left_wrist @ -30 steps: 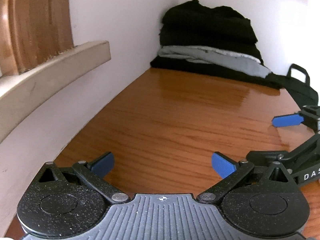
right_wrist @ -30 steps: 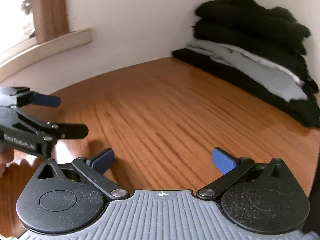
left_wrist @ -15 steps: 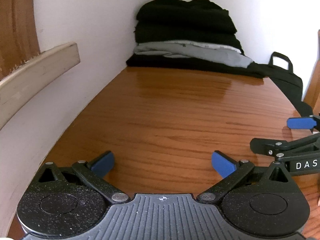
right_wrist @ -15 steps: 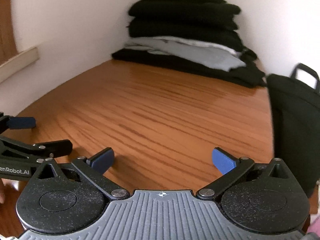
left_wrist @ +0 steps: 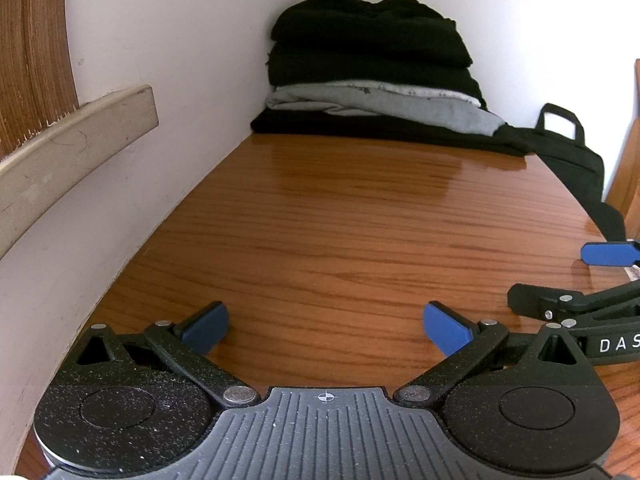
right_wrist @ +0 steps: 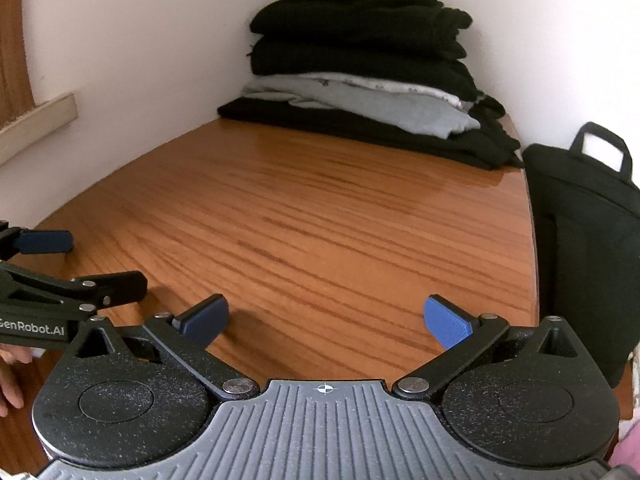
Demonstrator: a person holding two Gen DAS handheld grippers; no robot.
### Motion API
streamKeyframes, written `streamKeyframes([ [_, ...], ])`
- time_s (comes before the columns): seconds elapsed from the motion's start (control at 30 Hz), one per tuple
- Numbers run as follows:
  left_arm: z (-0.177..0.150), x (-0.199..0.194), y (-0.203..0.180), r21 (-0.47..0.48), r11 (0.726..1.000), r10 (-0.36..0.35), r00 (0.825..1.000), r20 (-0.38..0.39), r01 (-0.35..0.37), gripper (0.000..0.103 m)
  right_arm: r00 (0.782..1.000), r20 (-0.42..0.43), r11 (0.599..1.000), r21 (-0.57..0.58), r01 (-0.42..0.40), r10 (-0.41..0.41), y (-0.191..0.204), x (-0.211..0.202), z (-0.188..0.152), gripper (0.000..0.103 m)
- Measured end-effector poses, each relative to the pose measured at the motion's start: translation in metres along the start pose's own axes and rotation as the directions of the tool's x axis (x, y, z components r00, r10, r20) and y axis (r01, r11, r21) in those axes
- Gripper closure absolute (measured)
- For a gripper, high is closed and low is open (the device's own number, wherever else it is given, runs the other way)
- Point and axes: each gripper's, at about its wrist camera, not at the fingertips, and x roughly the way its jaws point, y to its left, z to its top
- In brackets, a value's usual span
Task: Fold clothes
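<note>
A stack of folded clothes [left_wrist: 372,72] [right_wrist: 360,72], black pieces with a grey one between, sits in the far corner of the wooden table [left_wrist: 340,220] [right_wrist: 320,220]. My left gripper [left_wrist: 326,326] hovers low over the near part of the table, open, with nothing between its blue pads. My right gripper [right_wrist: 326,320] is beside it, also open and holding nothing. Each gripper shows at the edge of the other's view, the right gripper [left_wrist: 580,280] at the right and the left gripper [right_wrist: 72,264] at the left.
White walls border the table on the left and at the back. A pale wooden ledge [left_wrist: 72,148] juts from the left wall. A black bag with a handle [right_wrist: 588,240] [left_wrist: 576,160] stands off the table's right edge. A hand [right_wrist: 10,376] shows at lower left.
Both grippers have swung their view toward the clothes stack in the corner, and both stay open. The black bag has come into view at the right.
</note>
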Motion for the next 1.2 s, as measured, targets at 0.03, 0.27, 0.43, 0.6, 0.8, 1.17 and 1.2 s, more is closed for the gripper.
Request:
streamKeyframes([
  [0.03,0.0,0.0,0.0,0.0,1.0,0.0,1.0,0.0,0.0,0.0,1.0,0.0,1.0,0.006,0.007,-0.007,0.001,0.0,-0.001,0.0],
  [0.27,-0.001,-0.001,0.0,0.003,1.0,-0.004,1.0,0.0,0.004,0.0,0.997,0.001,0.994,0.068,0.08,-0.081,0.006,-0.007,-0.006,0.0],
  [0.43,0.0,-0.001,0.002,0.019,1.0,-0.025,1.0,-0.001,0.025,0.0,0.986,-0.005,0.977,0.134,0.165,-0.165,0.014,-0.011,-0.012,0.0],
  [0.6,0.001,-0.001,0.002,0.019,1.0,-0.025,1.0,-0.001,0.025,0.0,0.98,-0.008,0.967,0.163,0.196,-0.198,0.017,-0.014,-0.015,0.0],
  [0.8,0.001,-0.001,0.002,0.018,1.0,-0.023,1.0,-0.001,0.023,0.0,0.978,-0.009,0.963,0.172,0.206,-0.207,0.018,-0.015,-0.016,0.0],
  [1.17,0.002,-0.001,0.002,0.019,0.999,-0.026,1.0,0.0,0.026,0.0,0.978,-0.009,0.963,0.173,0.207,-0.209,0.018,-0.017,-0.018,0.0],
  [1.2,0.002,-0.001,0.002,0.019,0.999,-0.026,1.0,0.0,0.026,0.0,0.978,-0.009,0.963,0.173,0.208,-0.209,0.018,-0.017,-0.018,0.0],
])
